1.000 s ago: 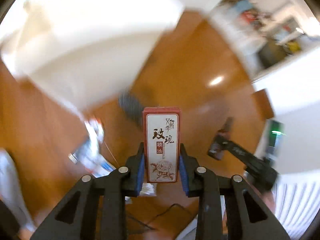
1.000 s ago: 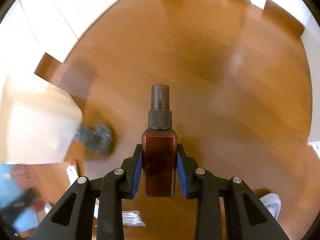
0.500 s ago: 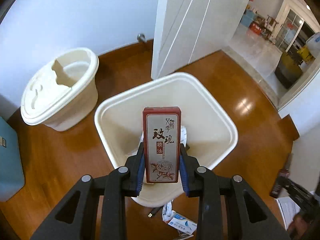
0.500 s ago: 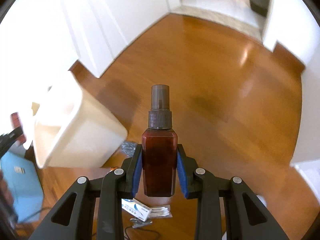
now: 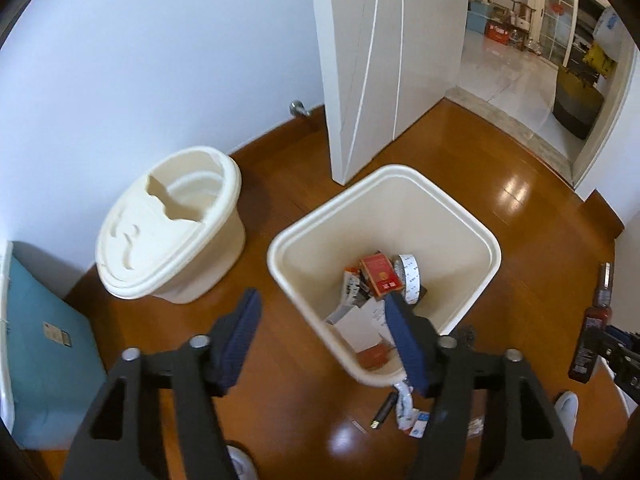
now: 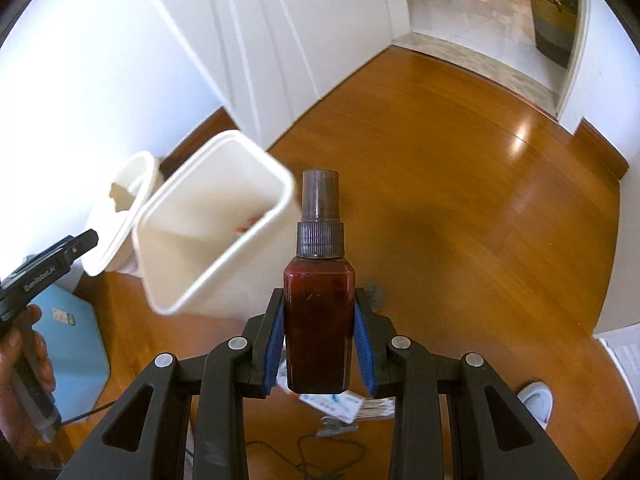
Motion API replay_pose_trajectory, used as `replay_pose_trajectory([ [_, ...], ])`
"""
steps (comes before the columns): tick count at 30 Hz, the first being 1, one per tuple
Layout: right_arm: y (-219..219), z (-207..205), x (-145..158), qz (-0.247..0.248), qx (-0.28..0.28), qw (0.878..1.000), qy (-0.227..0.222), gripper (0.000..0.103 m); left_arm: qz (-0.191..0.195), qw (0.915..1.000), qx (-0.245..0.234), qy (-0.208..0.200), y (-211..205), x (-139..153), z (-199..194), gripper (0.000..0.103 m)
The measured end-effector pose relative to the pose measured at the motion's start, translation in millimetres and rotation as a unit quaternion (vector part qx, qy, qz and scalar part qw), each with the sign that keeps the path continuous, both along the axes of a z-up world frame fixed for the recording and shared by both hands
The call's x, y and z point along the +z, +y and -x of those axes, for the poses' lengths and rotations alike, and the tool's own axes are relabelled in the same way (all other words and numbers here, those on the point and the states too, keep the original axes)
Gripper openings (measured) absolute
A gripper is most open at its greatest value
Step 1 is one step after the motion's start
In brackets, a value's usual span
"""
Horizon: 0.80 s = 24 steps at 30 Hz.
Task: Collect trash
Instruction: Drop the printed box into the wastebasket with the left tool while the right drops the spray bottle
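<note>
A cream square trash bin (image 5: 456,204) stands on the wooden floor; it also shows in the right wrist view (image 6: 224,280). Inside lie a red box (image 5: 380,274), a roll of white tape (image 5: 410,278) and papers. My left gripper (image 5: 324,332) is open and empty above the bin's near rim. My right gripper (image 6: 318,338) is shut on a brown spray bottle (image 6: 319,312), held upright to the right of the bin. The bottle also shows at the right edge of the left wrist view (image 5: 596,328).
A round cream lidded tub (image 5: 168,228) stands left of the bin, a teal box (image 5: 44,344) further left. A white door (image 5: 380,60) stands behind. Small packets and a dark cable plug (image 5: 404,412) lie on the floor near the bin; packets (image 6: 344,402) lie under my right gripper.
My left gripper has opened and the red box it held now lies in the bin. My right gripper has swung toward the bin with the bottle.
</note>
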State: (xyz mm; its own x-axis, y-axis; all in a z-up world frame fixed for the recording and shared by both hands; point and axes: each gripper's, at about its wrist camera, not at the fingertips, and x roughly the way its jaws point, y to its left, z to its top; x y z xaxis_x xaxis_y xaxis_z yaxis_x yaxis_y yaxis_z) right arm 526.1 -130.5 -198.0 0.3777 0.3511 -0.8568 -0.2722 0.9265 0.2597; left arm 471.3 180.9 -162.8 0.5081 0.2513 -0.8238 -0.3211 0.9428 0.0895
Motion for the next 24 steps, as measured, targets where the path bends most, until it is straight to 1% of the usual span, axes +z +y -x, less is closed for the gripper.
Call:
replay_pose_trajectory([
  [3, 23.1, 15.5, 12.1, 0.007, 0.025, 1.0, -0.017, 0.033, -0.015, 0.9998, -0.006, -0.008, 6.4, 20.0, 28.1, 0.064],
  [7, 50.5, 29.0, 24.5, 0.005, 0.042, 0.999, -0.022, 0.033, -0.033, 0.9994, -0.006, -0.005, 16.0, 48.0, 77.8, 0.065],
  [9, 65.5, 34.4, 30.0, -0.005, 0.044, 0.999, -0.023, 0.033, -0.028, 0.9996, 0.004, -0.011, 21.1, 62.0, 104.6, 0.067],
  [11, 83.1, 37.3, 34.0, -0.013, 0.049, 0.998, -0.021, 0.033, -0.021, 0.9996, 0.013, -0.014, 25.9, 69.9, 124.0, 0.073],
  [13, 100.1, 38.7, 36.6, -0.018, 0.053, 0.998, -0.019, 0.033, -0.014, 0.9994, 0.021, -0.023, 29.5, 74.8, 139.7, 0.074],
  [17, 136.3, 33.3, 39.8, -0.01, 0.067, 0.997, -0.025, 0.033, 0.02, 0.9983, 0.036, -0.041, 39.7, 76.5, 155.3, 0.075],
  [20, 149.1, 20.9, 39.9, -0.004, 0.065, 0.998, -0.024, 0.033, 0.069, 0.9947, 0.054, -0.054, 53.9, 74.1, 156.3, 0.075],
  [22, 154.7, 7.6, 37.6, 0.006, 0.066, 0.998, -0.023, 0.033, 0.101, 0.9917, 0.061, -0.052, 61.2, 72.4, 152.7, 0.075],
  [23, 157.9, 0.9, 35.5, 0.01, 0.066, 0.998, -0.022, 0.033, 0.113, 0.9905, 0.061, -0.051, 63.7, 72.6, 149.9, 0.075],
  [24, 160.3, -7.0, 32.4, 0.014, 0.066, 0.997, -0.022, 0.033, 0.116, 0.99, 0.061, -0.052, 64.3, 72.5, 148.2, 0.075],
])
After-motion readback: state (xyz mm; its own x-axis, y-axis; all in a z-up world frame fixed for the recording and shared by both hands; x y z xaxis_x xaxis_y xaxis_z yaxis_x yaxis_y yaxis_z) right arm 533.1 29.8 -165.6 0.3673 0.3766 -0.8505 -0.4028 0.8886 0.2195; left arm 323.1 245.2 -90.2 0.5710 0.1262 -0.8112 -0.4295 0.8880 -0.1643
